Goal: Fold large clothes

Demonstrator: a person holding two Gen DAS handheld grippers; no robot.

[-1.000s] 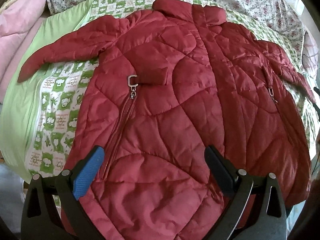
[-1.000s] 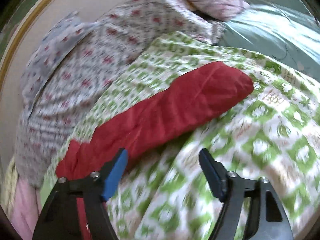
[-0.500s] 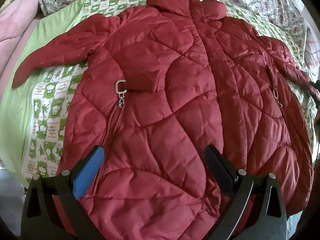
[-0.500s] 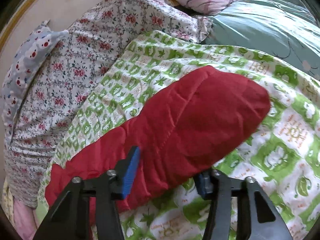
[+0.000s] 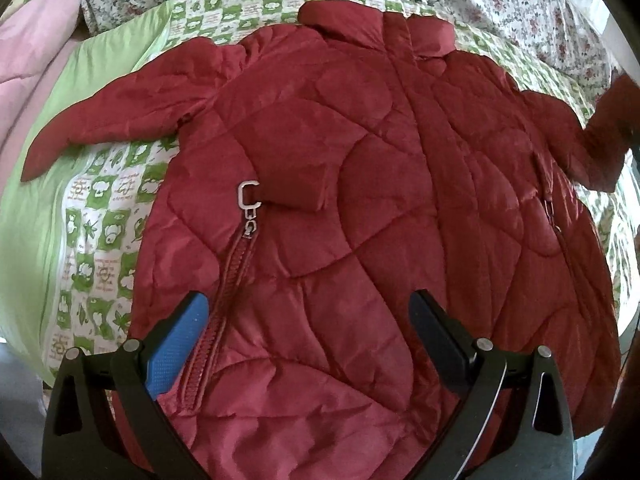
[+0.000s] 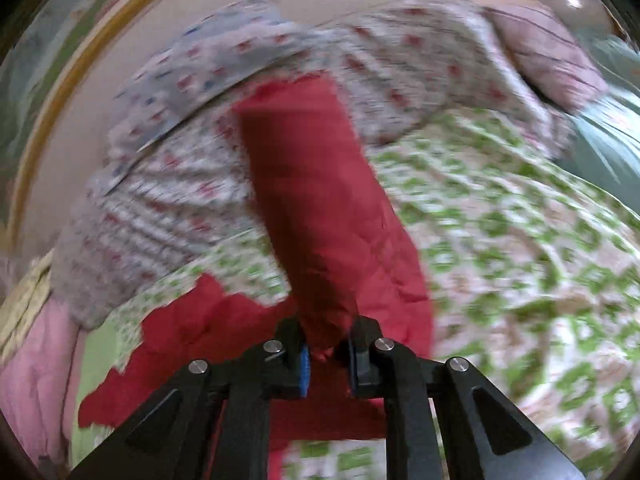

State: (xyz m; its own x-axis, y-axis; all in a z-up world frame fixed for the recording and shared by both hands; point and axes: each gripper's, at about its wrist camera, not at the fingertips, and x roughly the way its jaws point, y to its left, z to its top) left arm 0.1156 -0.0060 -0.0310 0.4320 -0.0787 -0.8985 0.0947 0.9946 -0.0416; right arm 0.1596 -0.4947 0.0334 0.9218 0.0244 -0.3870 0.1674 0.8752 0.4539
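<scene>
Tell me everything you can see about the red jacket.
The red jacket is quilted and puffy, lying front-up on a green-and-white patterned quilt, collar away from the camera. It has zipped pockets with a metal pull. One sleeve lies flat; the other sleeve is pinched and lifted by the right gripper.

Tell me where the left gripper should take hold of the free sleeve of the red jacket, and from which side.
Judging from the left wrist view, grip the free sleeve at its tapered cuff end, coming from its outer, far-left side. That tip lies flat on the green checked quilt, clear of the red jacket body, so the open left gripper could probably straddle it and carry it inward.
</scene>
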